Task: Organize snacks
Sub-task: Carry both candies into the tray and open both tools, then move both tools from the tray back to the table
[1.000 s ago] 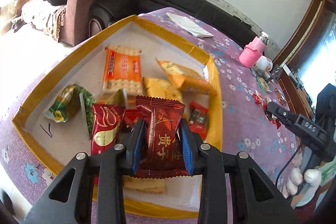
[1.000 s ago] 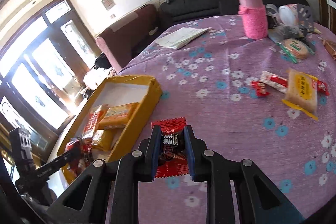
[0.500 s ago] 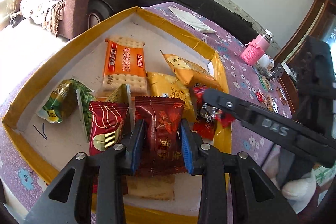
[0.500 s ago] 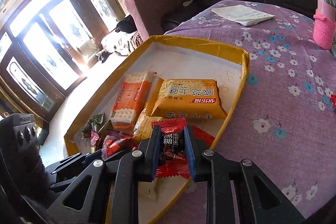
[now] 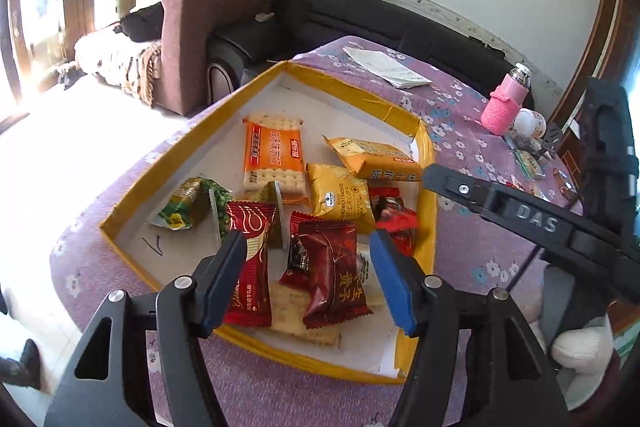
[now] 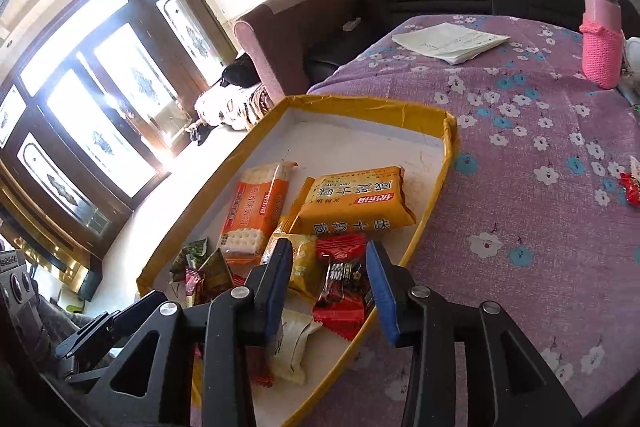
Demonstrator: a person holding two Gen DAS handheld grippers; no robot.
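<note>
A yellow-rimmed tray (image 5: 427, 227) (image 6: 448, 147) on the purple floral tablecloth holds several snack packets. My left gripper (image 5: 306, 279) is open above the tray's near end, and a dark red packet (image 5: 332, 267) lies in the tray between its fingers. My right gripper (image 6: 326, 291) is open over the tray's right side, and a small red and black candy packet (image 6: 344, 287) (image 5: 394, 215) lies in the tray below it. Orange cracker packs (image 5: 274, 151) (image 6: 356, 203) lie further in. The right gripper's arm (image 5: 520, 215) crosses the left wrist view.
A pink bottle (image 6: 600, 39) (image 5: 506, 103) and folded white paper (image 6: 448, 41) (image 5: 386, 67) sit on the table's far side. A loose red snack (image 6: 630, 187) lies at the right. Sofas stand behind the table.
Both grippers have opened and let go of their packets, which now lie in the tray. The right gripper came over the tray from the table's right side.
</note>
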